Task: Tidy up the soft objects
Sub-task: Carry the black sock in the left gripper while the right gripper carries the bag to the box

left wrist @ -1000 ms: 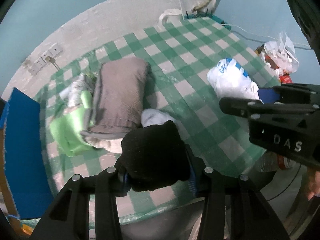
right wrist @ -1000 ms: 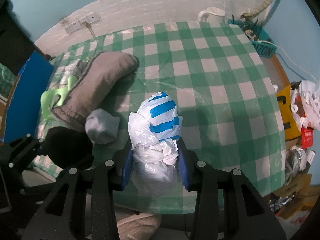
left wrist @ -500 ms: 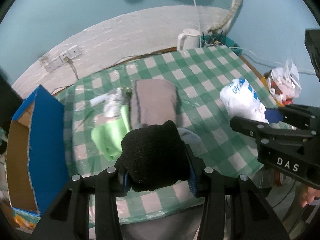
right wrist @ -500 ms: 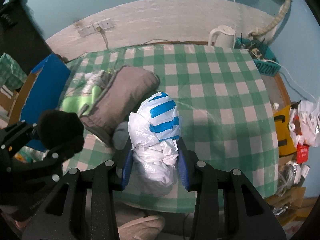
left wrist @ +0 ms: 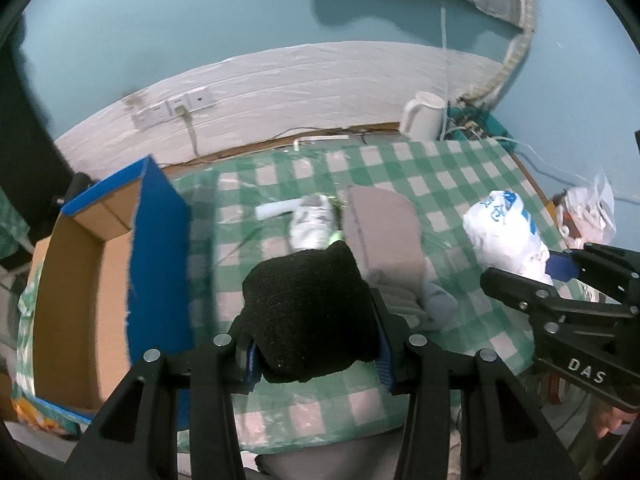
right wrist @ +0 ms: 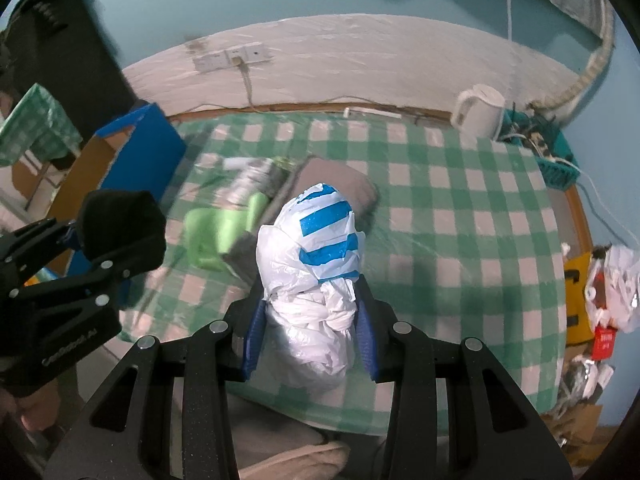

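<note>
My left gripper (left wrist: pixel 314 354) is shut on a black knitted bundle (left wrist: pixel 308 312), held above the green checked table (left wrist: pixel 448 184). My right gripper (right wrist: pixel 310 344) is shut on a knotted white plastic bag with blue stripes (right wrist: pixel 316 280), also lifted off the table. Each gripper shows in the other's view: the right gripper (left wrist: pixel 560 276) with its bag (left wrist: pixel 504 236) at the right, the left gripper (right wrist: pixel 72 236) with its black bundle (right wrist: pixel 120 224) at the left. On the table lie a folded grey cloth (left wrist: pixel 384 236), a small grey sock ball (left wrist: pixel 438 302) and a light green item (right wrist: pixel 220 236).
An open cardboard box with blue sides (left wrist: pixel 92 288) stands left of the table. A white kettle (left wrist: pixel 420 116) and a teal basket of cables (right wrist: pixel 540 148) sit at the far right corner. Plastic bags and clutter (right wrist: pixel 608 292) lie right of the table.
Both grippers rose and drew back from the table with their loads; the table looks smaller and farther. The cardboard box came into view at the left.
</note>
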A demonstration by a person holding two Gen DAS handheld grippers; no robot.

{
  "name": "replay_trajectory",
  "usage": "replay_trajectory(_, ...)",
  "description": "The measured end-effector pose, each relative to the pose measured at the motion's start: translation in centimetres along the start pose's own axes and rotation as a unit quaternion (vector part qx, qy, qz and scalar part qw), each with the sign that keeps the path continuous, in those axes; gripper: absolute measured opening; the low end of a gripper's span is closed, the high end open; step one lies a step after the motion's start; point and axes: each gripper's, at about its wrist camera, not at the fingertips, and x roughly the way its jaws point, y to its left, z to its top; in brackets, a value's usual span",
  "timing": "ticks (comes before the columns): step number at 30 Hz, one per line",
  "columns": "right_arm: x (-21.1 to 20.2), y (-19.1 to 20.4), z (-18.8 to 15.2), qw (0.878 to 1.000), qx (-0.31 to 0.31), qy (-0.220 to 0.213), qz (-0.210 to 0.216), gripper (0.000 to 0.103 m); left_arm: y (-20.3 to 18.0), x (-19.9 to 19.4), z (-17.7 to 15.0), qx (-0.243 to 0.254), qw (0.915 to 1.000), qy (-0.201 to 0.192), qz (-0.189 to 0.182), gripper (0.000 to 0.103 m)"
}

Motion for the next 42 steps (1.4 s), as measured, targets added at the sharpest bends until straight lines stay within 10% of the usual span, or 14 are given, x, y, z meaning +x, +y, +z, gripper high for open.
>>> replay_trajectory(42, 6.6, 24.5, 8.1, 0.983, -0.158, 0.021, 0.086, 0.04, 22.7, -2.5, -3.4, -0.162, 0.9791, -0.02, 0.122, 0.045)
